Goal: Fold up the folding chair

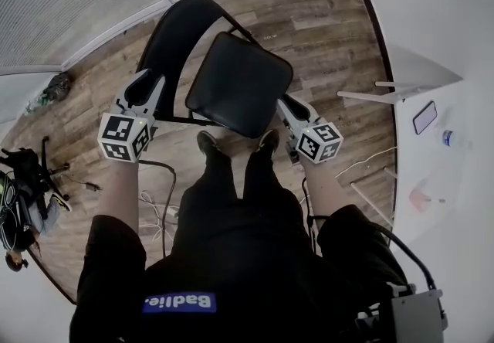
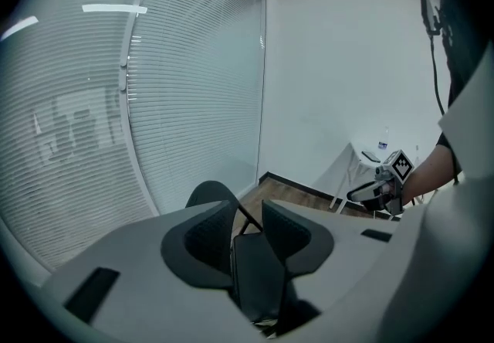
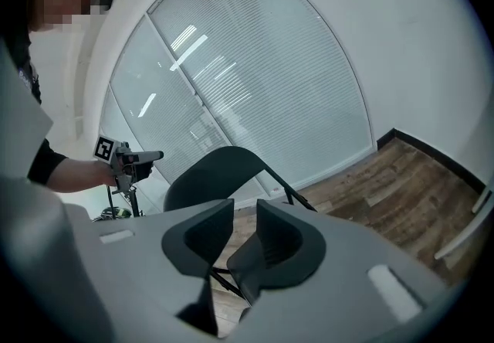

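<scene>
Left gripper [image 1: 147, 85] sits at the folding chair's [image 1: 239, 83] left side, jaws parted, seat edge showing in the gap. Right gripper [image 1: 287, 105] is opposite, jaws slightly apart, gripping nothing.

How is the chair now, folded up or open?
Open: the seat sticks out in front of the backrest, not flat against it.

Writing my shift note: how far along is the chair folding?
Nothing looks done yet: the seat still juts out from the backrest. In hand: the left gripper and the right gripper, both open, flank the seat without gripping it. Left to do: take hold and swing the seat against the backrest.
</scene>
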